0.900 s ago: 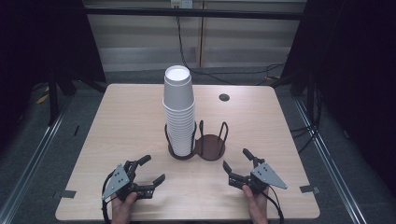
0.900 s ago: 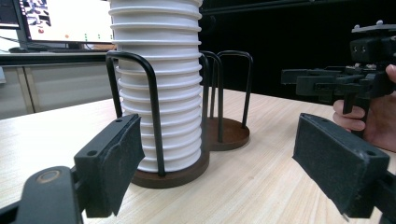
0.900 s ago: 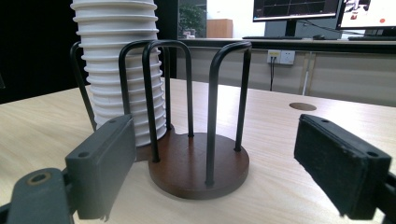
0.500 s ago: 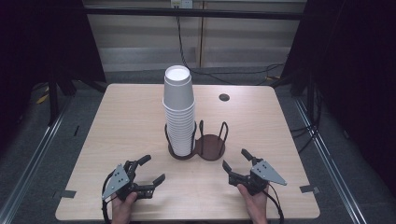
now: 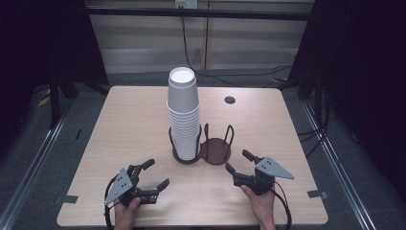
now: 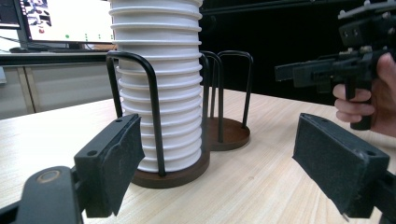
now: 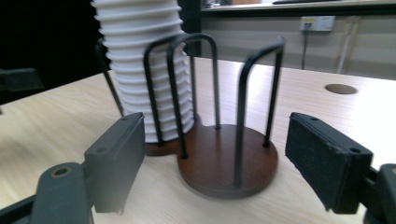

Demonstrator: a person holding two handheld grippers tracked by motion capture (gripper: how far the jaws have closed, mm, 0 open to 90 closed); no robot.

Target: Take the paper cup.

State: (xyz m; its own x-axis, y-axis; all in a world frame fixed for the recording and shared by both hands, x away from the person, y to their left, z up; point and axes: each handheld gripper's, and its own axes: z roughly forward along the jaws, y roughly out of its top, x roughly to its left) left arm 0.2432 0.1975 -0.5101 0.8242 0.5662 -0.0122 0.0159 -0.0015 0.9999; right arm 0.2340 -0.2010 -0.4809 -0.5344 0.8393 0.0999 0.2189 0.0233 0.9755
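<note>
A tall stack of white paper cups point(image 5: 184, 112) stands upright in the left well of a dark brown double cup holder point(image 5: 203, 148), near the middle of the table point(image 5: 119, 129) and somewhat toward its near edge. Black wire hoops point(image 7: 205, 79) rise around each well; the right well point(image 7: 224, 158) holds nothing, its round wooden base bare. No brand, label or lettering can be read on the cups or the holder. In the left gripper view a lit monitor point(image 6: 65, 21) stands beyond the table, but its screen text is too small to read.

The left gripper point(image 5: 151, 175) sits close to the near edge, left of the holder and well apart from it, held by a hand point(image 5: 125, 213) coming up from the bottom. Its jaws stand wide apart with nothing between them, angled toward the cup stack. The right gripper point(image 5: 238, 161) sits near the near edge on the right, just in front of the holder's empty well, with the person's hand point(image 5: 258, 201) wrapped round its grip. Its jaws too are spread wide and empty, aimed at the holder; in its own view the empty well lies between the two black pads point(image 7: 327, 154).

A small dark round hole point(image 5: 230, 99) lies in the table toward the far right corner.
</note>
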